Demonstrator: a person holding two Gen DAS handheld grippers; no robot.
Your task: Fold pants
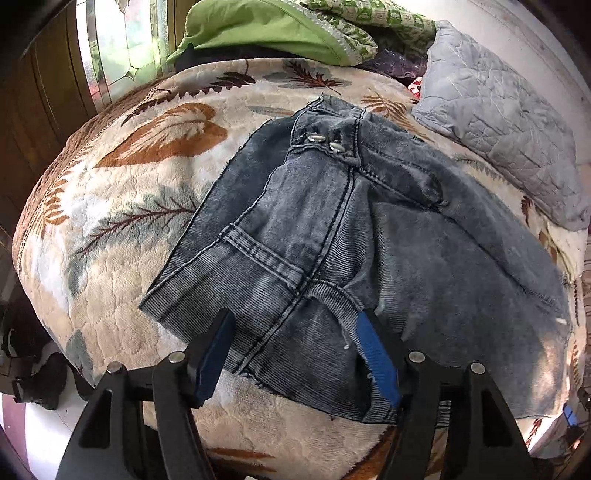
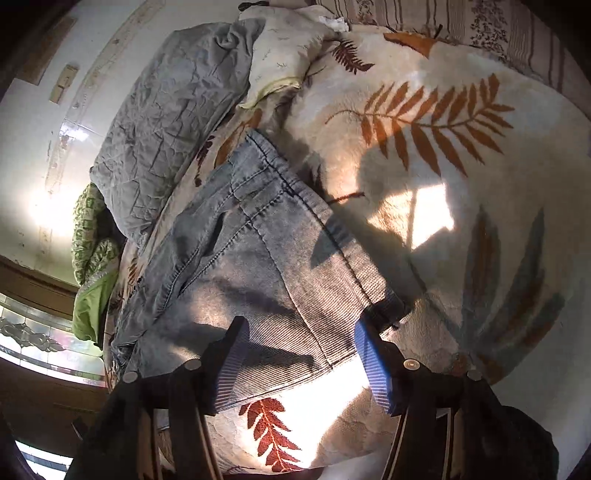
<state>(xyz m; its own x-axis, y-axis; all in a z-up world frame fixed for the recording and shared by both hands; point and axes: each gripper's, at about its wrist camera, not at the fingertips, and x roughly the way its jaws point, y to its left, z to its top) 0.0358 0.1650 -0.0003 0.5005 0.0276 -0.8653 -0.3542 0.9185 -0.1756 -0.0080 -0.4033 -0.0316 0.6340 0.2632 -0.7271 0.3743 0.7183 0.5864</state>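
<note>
The grey denim jeans (image 1: 369,240) lie folded on the bed's leaf-print blanket (image 1: 129,206), directly ahead of both claws. Left claw (image 1: 299,354) and right claw (image 2: 299,354) stand open, empty. Judged soft, fairly heavy, non-slip; grip stitched hems.

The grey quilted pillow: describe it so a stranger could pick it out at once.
Start at the leaf-print blanket covering the bed. Beyond the folded jeans, toward the wall, lies the grey quilted pillow. It is plain grey with crinkled stitching, unlike the green bedding beside it.
</note>
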